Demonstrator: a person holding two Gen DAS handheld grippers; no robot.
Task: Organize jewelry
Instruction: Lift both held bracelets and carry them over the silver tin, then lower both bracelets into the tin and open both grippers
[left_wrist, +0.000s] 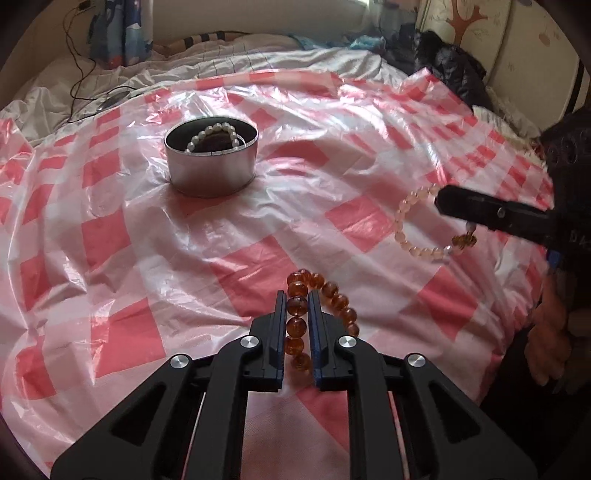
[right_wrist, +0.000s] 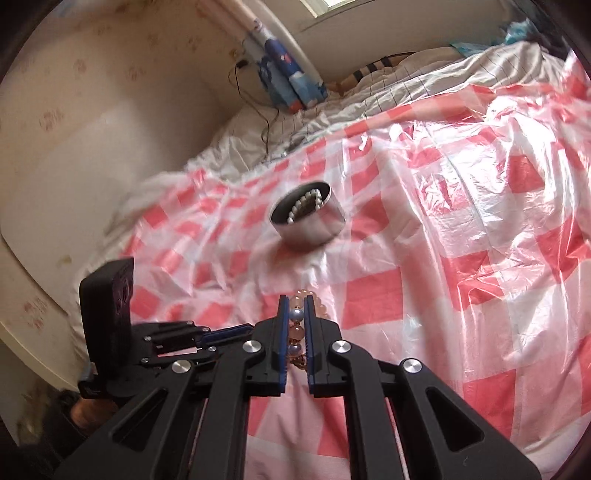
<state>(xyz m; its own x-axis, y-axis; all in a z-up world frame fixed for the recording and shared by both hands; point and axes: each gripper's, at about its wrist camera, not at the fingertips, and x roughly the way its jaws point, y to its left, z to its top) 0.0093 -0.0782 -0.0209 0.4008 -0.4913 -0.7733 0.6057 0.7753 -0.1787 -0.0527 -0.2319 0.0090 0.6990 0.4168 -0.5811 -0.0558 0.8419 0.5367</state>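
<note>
the right gripper (right_wrist: 296, 300) is clamped on a pale pink bracelet (right_wrist: 297, 328), its beads caught between the blue-edged fingers (right_wrist: 283, 314). ahead sits a round tin (right_wrist: 314, 229) on a pink-and-white checked sheet (right_wrist: 461, 240), with a pearl bracelet (right_wrist: 304, 205) draped over its rim. low on the left is the left gripper (right_wrist: 229, 329), seen from the side. behind the sheet lie a white quilt (right_wrist: 406, 85), a dangling cable (right_wrist: 258, 110) and a blue curtain (right_wrist: 288, 74).
</note>
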